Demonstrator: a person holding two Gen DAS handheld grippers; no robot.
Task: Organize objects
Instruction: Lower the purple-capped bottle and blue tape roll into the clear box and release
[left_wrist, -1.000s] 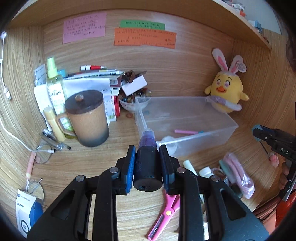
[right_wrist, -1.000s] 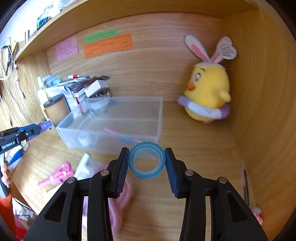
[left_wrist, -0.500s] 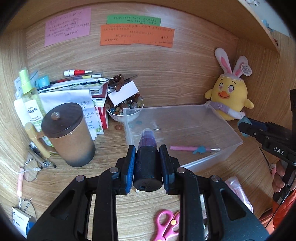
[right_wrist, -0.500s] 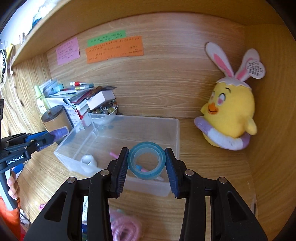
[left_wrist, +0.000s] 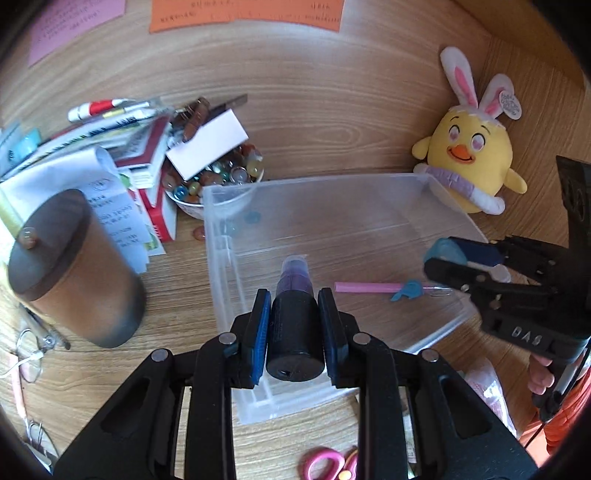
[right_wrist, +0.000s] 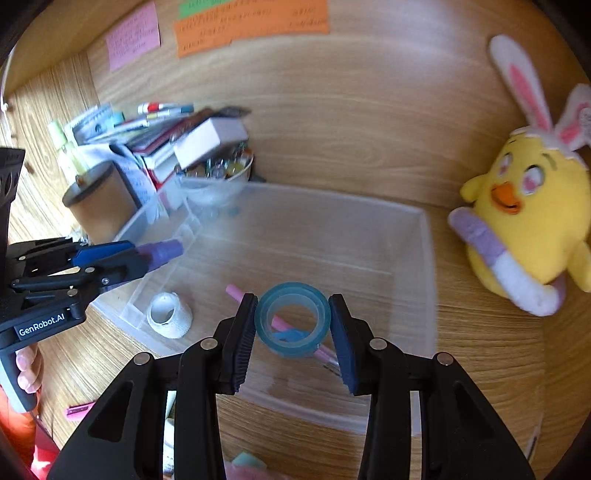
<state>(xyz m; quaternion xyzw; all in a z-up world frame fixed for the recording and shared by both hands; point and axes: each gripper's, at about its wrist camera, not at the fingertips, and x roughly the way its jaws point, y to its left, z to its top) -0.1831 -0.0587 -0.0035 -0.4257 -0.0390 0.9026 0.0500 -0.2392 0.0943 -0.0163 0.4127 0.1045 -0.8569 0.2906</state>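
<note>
My left fingers (left_wrist: 295, 328) clench a dark spray bottle with a purple cap (left_wrist: 294, 314) over the near-left corner of the clear plastic bin (left_wrist: 221, 258); my right fingers (right_wrist: 292, 325) grasp a blue tape roll (right_wrist: 292, 318) above its middle. Below lie a pink pen (left_wrist: 369, 287) and a white, possibly woven ring (right_wrist: 169, 314). Left of my left fingers stands a lidded brown mug (left_wrist: 74, 269); beyond, a bowl of beads (left_wrist: 218, 177). Right of my right fingers, outside the bin's wall, sits a yellow plush chick (right_wrist: 524, 221). The bin floor between is bare.
</note>
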